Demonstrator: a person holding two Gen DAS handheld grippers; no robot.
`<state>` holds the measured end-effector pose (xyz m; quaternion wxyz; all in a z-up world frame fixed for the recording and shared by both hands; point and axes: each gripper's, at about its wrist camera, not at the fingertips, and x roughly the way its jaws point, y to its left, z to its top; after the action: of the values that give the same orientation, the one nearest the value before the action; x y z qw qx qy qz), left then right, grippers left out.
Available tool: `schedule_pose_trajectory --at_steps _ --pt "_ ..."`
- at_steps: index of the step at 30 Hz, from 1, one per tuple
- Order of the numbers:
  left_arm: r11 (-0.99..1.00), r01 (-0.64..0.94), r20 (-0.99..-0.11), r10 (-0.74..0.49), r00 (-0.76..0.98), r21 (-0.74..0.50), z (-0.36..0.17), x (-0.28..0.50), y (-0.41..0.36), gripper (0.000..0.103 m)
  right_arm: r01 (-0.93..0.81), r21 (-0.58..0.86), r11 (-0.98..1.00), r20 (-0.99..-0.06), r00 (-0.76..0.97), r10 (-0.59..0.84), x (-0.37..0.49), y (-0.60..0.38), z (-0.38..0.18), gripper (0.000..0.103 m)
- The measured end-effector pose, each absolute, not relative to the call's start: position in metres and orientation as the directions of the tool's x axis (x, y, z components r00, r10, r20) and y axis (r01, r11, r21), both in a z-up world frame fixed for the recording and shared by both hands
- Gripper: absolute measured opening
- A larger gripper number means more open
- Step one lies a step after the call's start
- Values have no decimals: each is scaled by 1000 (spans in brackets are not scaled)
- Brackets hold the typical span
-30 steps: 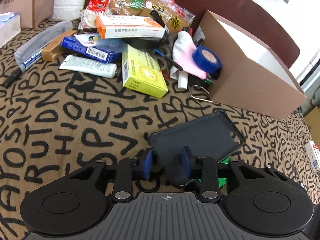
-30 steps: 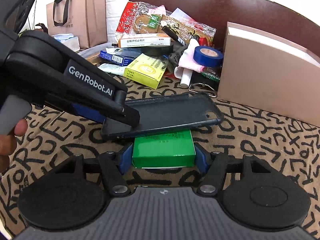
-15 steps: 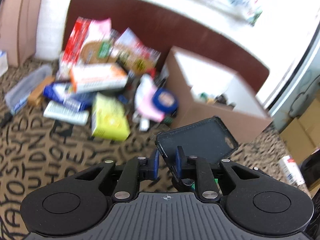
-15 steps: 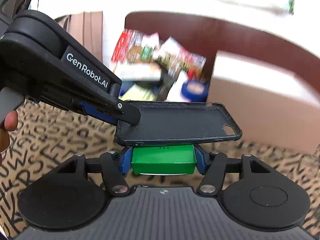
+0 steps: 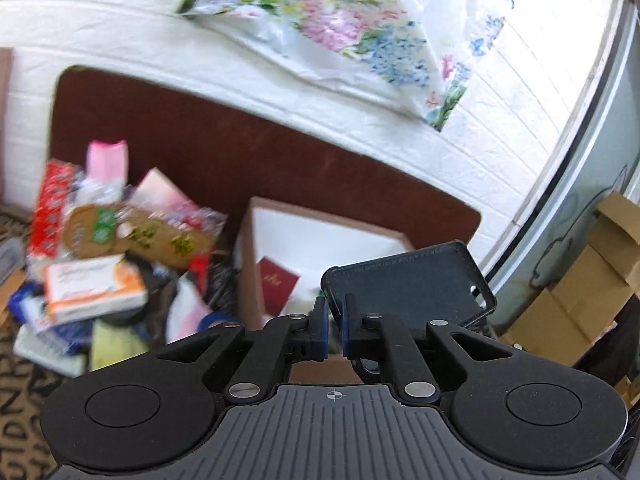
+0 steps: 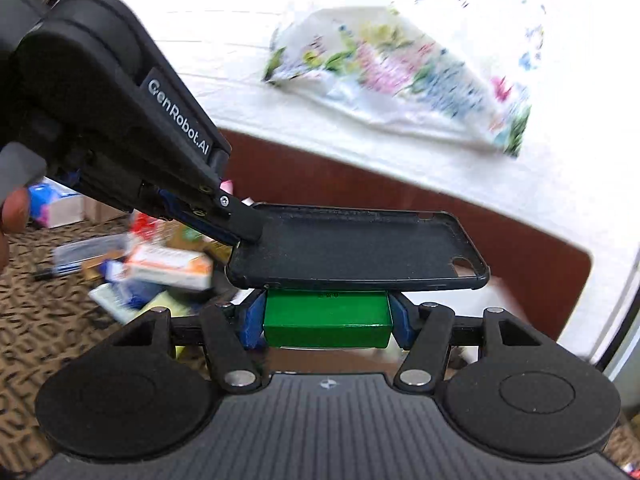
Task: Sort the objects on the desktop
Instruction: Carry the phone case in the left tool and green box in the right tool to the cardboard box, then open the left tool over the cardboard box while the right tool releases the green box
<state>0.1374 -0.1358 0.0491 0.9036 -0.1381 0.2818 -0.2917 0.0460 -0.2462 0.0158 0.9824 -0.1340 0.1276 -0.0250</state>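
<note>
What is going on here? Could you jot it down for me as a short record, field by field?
left gripper: shut on the edge of a black phone case
right gripper: shut on a green box
case and green box: both held in the air, case just above the green box
cardboard box: open, a dark red item inside
pile: snack packets and medicine boxes, blurred
surface: letter-patterned cloth

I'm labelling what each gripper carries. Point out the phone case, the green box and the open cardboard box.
phone case (image 6: 360, 248): right wrist view, inner face.
green box (image 6: 326, 314): right wrist view, front face.
cardboard box (image 5: 250, 276): left wrist view, left wall.
</note>
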Motion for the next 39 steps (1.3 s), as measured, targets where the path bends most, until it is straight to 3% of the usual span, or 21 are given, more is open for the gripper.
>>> schedule_pose_trajectory --at_steps 11,24,32,33,35,38,39 --pt "809 465 -468 -587 660 -359 41 200 -204 0 54 -322 945 -259 955 -143 114 -302 20 66" --pt "856 412 -602 -514 611 -313 -16 271 -242 0 -10 -371 929 -415 896 -156 191 -340 -20 66" --pt "870 387 -641 -488 592 -305 -34 290 -247 4 -32 -373 927 -480 862 -163 217 -349 -36 66" --pt "872 385 -645 -485 590 -304 -35 291 -248 7 -33 -374 927 -484 859 -165 218 -348 -37 66" --pt "872 382 -649 -485 586 -306 -38 293 -248 26 -36 -376 926 -492 854 -167 220 -348 -39 66" --pt "857 396 -636 -512 577 -330 -37 293 -248 39 -43 -374 927 -505 847 -165 221 -347 -39 67" --pt "841 411 -622 -538 569 -352 -35 291 -248 53 -47 -370 928 -515 842 -163 222 -348 -39 67"
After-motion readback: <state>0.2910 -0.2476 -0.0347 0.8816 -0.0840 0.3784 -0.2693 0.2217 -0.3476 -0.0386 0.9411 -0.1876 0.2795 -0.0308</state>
